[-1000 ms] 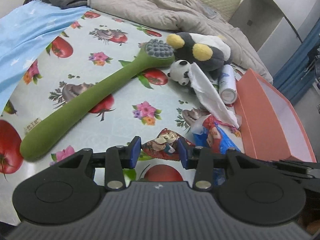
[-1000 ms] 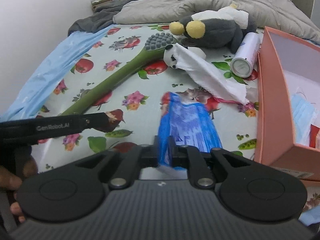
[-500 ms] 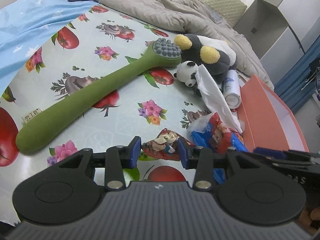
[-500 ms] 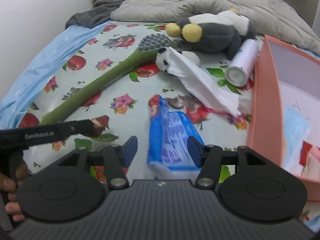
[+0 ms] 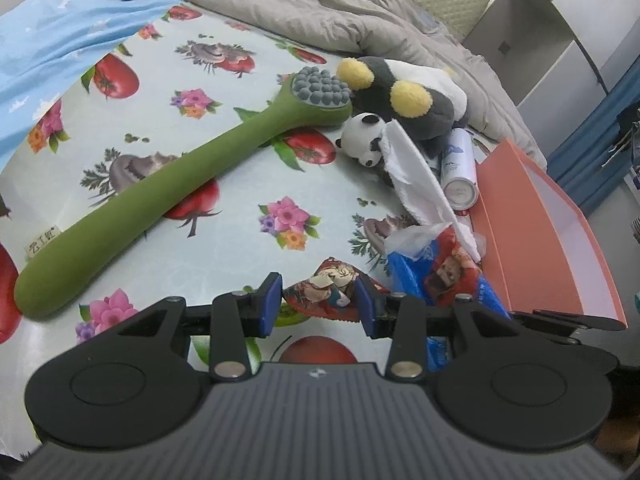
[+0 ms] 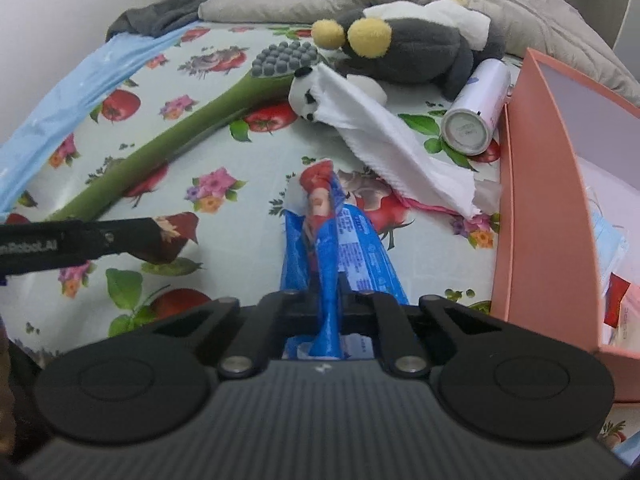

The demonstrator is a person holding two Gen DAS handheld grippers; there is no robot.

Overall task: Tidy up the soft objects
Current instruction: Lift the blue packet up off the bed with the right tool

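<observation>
a: we check the right gripper point(image 6: 329, 300) first. its jaws have just been closing and are now clamped on the blue plastic tissue pack with a red cartoon print point(image 6: 336, 240), which lies on the fruit-and-flower printed sheet point(image 6: 224, 128).

b: confirmed. the left gripper point(image 5: 316, 302) has its jaws partly apart with a small red cartoon-printed packet point(image 5: 328, 288) between them; we cannot tell whether the pads press on it.

a: surroundings, right side: the open salmon-pink cardboard box point(image 6: 536, 208) stands just beside the tissue pack. a white crumpled tissue point(image 6: 384, 136) lies between pack and box, draped over a small panda plush point(image 6: 302, 96).

b: behind the panda we note a grey plush toy with yellow ears point(image 6: 408, 48) and a white cylindrical spray can on its side point(image 6: 476, 108), touching the box wall.

a: left of the pack, a long green silicone massage stick with a grey studded head point(image 5: 168, 192) lies diagonally across the sheet. a blue cloth point(image 5: 56, 48) and a grey-beige quilt point(image 5: 320, 4) border the far edge.
</observation>
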